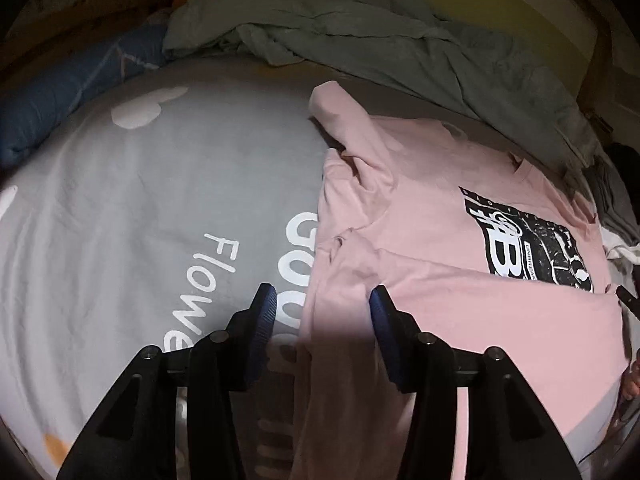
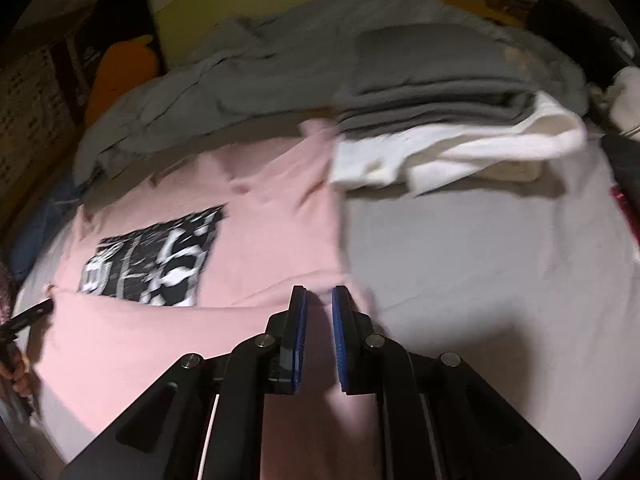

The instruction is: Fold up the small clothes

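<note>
A pink T-shirt [image 1: 440, 300] with a black and white print [image 1: 528, 240] lies spread flat on the bed, print side up. My left gripper [image 1: 322, 294] hovers over the shirt's left side edge with its jaws wide apart and nothing pressed between the pads. In the right wrist view the same pink T-shirt [image 2: 260, 216] fills the left half, with its print [image 2: 156, 264] to the left. My right gripper [image 2: 320, 292] is over the shirt's right side edge. Its pads stand a narrow gap apart and pink cloth shows below through the gap.
The grey bedsheet [image 1: 160, 200] carries white lettering. A rumpled grey blanket [image 1: 360, 40] lies along the far side. A folded grey stack [image 2: 432, 80] on a white garment [image 2: 460, 152] sits right of the shirt's collar. A blue pillow [image 1: 68, 92] lies far left.
</note>
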Action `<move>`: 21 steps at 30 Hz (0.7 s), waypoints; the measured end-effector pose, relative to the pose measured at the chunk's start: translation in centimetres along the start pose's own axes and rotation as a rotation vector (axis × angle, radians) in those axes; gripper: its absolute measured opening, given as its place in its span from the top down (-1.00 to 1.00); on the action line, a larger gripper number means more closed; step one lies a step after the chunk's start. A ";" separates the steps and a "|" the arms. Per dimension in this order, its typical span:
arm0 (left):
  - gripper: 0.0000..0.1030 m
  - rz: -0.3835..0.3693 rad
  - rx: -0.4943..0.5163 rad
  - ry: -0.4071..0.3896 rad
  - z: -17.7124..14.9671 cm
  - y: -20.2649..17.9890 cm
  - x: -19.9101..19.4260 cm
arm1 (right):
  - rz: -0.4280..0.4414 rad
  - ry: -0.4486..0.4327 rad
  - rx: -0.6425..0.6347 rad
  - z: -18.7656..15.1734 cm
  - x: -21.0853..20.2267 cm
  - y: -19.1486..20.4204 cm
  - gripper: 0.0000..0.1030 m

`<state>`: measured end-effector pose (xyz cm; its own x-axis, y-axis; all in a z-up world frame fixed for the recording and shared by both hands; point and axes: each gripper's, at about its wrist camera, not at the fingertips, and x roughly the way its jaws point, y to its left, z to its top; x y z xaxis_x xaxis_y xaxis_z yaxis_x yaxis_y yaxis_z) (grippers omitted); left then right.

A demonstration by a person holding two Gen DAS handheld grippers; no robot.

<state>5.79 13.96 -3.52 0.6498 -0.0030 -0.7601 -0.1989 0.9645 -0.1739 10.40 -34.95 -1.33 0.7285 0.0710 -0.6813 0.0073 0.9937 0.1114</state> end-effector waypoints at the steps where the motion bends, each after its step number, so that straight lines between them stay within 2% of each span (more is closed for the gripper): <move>1: 0.05 0.011 0.014 -0.009 -0.1 -0.2 -0.1 | -0.041 -0.013 -0.009 -0.1 -0.1 -0.3 0.73; 3: 0.03 0.042 0.041 -0.041 -0.3 -0.7 -0.5 | -0.094 -0.018 0.003 -0.2 -0.3 -1.1 0.71; 4: 0.03 0.046 0.047 -0.061 -0.4 -1.0 -0.7 | -0.091 -0.022 0.022 -0.3 -0.6 -1.5 0.71; 8: 0.04 0.057 0.085 -0.185 -1.0 -1.5 -3.3 | 0.006 -0.115 0.046 -0.5 -3.3 -2.4 0.71; 10: -0.06 0.045 0.099 -0.241 -0.7 -1.5 -4.4 | 0.045 -0.154 0.022 -0.3 -4.0 -1.6 0.61; 11: -0.20 0.037 0.096 -0.253 -0.5 -1.5 -4.6 | 0.068 -0.165 0.006 0.0 -4.1 -1.3 0.35; 12: -0.29 0.031 0.082 -0.260 -0.1 -1.3 -4.7 | 0.070 -0.169 0.002 0.1 -4.4 -1.1 -0.06; 13: -0.40 0.025 0.063 -0.260 0.2 -1.0 -4.6 | 0.063 -0.176 0.006 0.1 -4.3 -0.7 -0.18; 15: -0.41 -0.007 0.013 -0.236 1.0 -0.1 -3.9 | 0.076 -0.155 0.004 0.4 -3.4 -0.1 -0.19; 18: -0.41 -0.098 -0.089 -0.159 1.7 1.6 -2.2 | 0.116 -0.103 0.027 0.1 -2.3 -0.2 -0.17; 19: -0.34 -0.135 -0.122 -0.135 1.7 2.1 -1.6 | 0.128 -0.088 0.037 -0.1 -1.9 -0.4 -0.12; 21: 0.13 -0.248 -0.176 -0.075 1.5 3.0 -0.5 | 0.158 -0.049 0.065 -0.3 -1.3 -0.8 0.12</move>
<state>5.99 17.27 -2.75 0.7457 -0.2064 -0.6336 -0.1471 0.8764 -0.4586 9.25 -35.78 -0.76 0.7567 0.2197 -0.6157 -0.0664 0.9628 0.2619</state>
